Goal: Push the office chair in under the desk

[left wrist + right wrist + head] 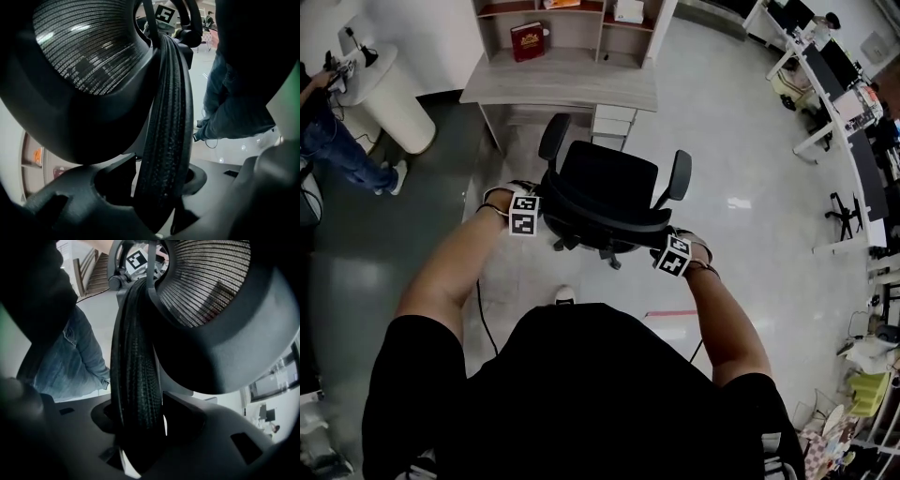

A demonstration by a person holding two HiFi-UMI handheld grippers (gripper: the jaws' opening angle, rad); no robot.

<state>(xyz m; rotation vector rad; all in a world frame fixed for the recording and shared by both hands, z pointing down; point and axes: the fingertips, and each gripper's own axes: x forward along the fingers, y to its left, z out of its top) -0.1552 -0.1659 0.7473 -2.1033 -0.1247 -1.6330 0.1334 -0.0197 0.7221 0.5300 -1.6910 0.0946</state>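
In the head view, a shelf unit (546, 26) is seen standing on the table (567, 91) at 12 o'clock; a red book (528, 40) is held upright in its left compartment and a white box (628, 11) lies in a compartment at upper right. The office chair (605, 192) is placed on the floor just before the table's front edge, its seat turned toward the table and not yet under it, with a drawer unit (612, 122) beyond it. The top rim of the backrest is gripped from 6 o'clock by the left tongs (525, 212) and the right tongs (673, 254), one near each end. Both bare forearms are stretched forward with the elbows bent and spread outward. A person in blue jeans (342, 155) is seen at 10 o'clock beside a white round stand (394, 103). In the left gripper view, the ribbed backrest rim (166, 131) is pinched between the tongs' jaws, the mesh (89, 47) is spread at 11 o'clock, and the other tongs' marker cube (165, 13) is visible at 12 o'clock. In the right gripper view, the same rim (136, 376) is pinched between the jaws, the mesh (206, 282) is seen at 1 o'clock, and the holder's jeans (70, 357) at 9 o'clock.
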